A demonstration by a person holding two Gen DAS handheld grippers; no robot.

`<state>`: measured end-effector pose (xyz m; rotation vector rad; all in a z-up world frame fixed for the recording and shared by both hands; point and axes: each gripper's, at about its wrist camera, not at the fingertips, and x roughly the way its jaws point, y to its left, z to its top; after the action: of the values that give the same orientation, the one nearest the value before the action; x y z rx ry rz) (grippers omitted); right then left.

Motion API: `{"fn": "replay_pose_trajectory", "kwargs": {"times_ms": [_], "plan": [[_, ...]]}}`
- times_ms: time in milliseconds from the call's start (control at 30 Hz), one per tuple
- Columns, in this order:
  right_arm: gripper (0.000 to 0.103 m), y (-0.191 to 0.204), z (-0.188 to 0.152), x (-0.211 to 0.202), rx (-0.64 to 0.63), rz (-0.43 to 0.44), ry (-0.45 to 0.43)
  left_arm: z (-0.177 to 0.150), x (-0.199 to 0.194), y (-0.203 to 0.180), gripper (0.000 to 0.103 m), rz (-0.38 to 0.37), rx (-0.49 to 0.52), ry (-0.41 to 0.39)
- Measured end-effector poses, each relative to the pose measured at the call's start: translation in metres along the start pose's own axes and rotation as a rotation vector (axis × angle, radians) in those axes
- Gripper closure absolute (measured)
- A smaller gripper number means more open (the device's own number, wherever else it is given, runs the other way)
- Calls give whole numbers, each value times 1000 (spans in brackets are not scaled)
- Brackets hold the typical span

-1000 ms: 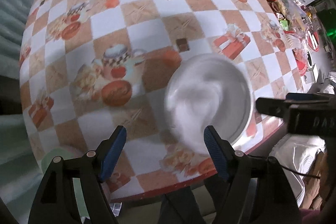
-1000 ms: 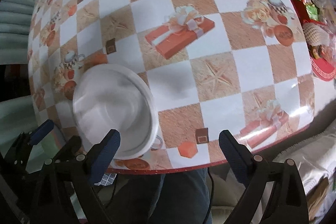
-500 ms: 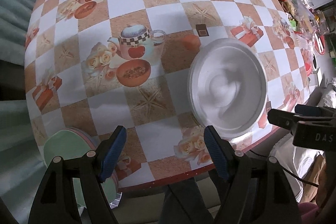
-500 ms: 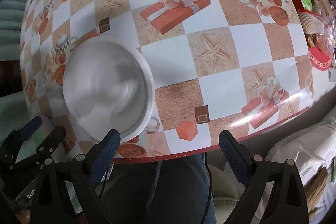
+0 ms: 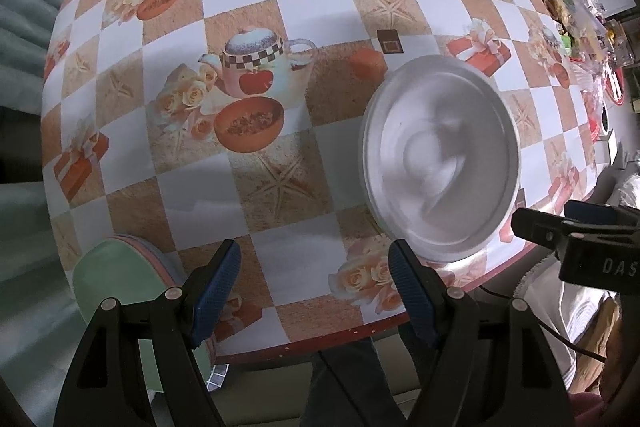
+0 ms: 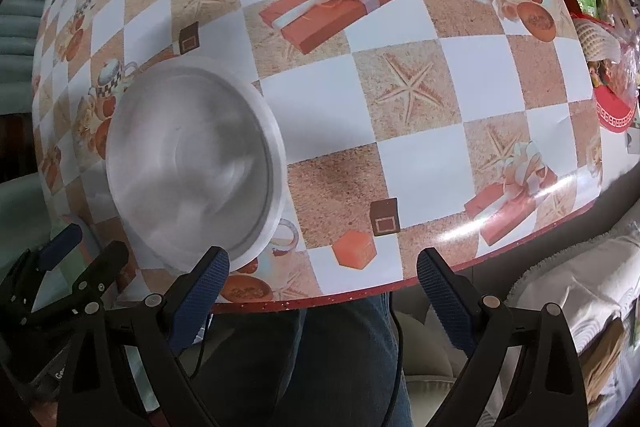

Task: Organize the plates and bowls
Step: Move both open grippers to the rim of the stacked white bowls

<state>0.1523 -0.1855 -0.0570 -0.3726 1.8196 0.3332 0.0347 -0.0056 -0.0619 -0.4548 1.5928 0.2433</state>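
White bowl (image 5: 440, 157) sitting on checkered tablecloth (image 5: 316, 7) near table edge; left gripper (image 5: 314, 267) hovering released, empty; right gripper (image 6: 322, 277) hanging released beside bowl; pastel plates (image 5: 116, 267) stacking at left edge

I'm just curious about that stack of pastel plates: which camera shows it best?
The left wrist view: the stack of pastel plates shows green on top with pink edges beneath, partly behind the left gripper. The right wrist view shows only a green sliver.

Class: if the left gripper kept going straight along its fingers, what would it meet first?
Probably the tablecloth: the open left gripper points down at a bare patch near the table edge, left of the white bowl. Depth is unclear.
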Motion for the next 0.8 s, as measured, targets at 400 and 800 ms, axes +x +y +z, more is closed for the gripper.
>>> {"fn": "replay_pose_trajectory", "kwargs": {"times_ms": [400,800], "plan": [[7,-9,8,3,10,2,9,12,6,-6,24,4,-24,2],[7,-14,20,2,18,9,4,38,12,-21,24,21,-6,8]]}}
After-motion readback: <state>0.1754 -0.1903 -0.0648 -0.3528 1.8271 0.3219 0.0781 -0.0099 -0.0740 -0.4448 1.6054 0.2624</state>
